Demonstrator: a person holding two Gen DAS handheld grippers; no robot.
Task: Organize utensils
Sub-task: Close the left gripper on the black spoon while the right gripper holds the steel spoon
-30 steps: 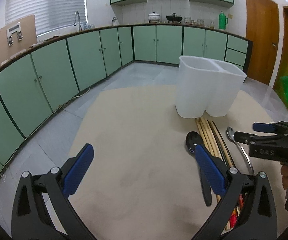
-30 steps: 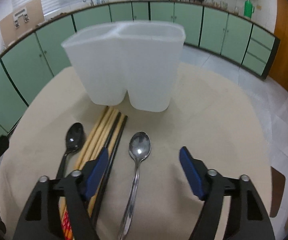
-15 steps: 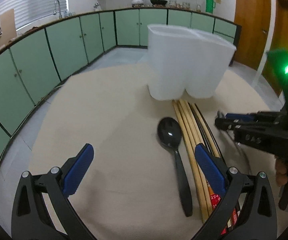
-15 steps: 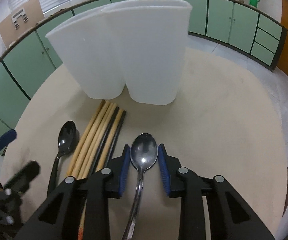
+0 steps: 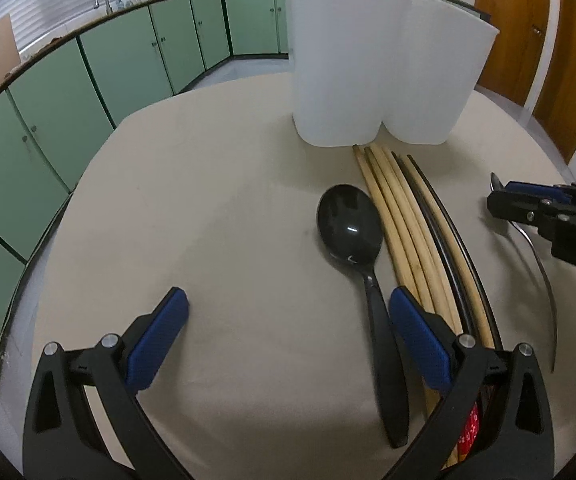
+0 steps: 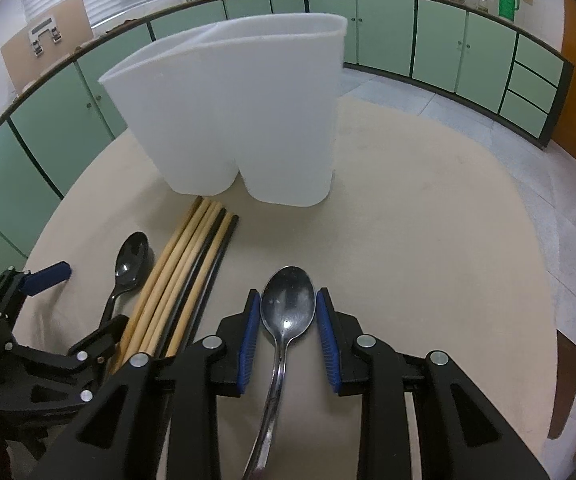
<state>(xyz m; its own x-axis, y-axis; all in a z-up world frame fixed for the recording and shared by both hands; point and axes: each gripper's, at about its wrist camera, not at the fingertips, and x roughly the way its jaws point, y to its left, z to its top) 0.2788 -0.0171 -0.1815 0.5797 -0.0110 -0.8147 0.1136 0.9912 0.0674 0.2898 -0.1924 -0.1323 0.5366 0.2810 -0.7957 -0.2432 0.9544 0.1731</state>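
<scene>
A white two-compartment holder (image 6: pixel 243 120) stands upright on the beige round table (image 6: pixel 428 240); it also shows in the left wrist view (image 5: pixel 376 68). In front of it lie several wooden and black chopsticks (image 6: pixel 183 276), a black spoon (image 5: pixel 352 232) and a metal spoon (image 6: pixel 288 308). My right gripper (image 6: pixel 288 320) is shut on the metal spoon's bowl, its handle running back under the gripper. My left gripper (image 5: pixel 283 336) is open, low over the table, with the black spoon's handle just inside its right finger.
Green kitchen cabinets (image 5: pixel 127 60) curve around behind the table. Wooden doors (image 5: pixel 528 40) stand at the right. The table edge drops off to the tiled floor on the left and far right.
My right gripper has closed around the metal spoon's bowl. My left gripper has moved forward and right toward the black spoon.
</scene>
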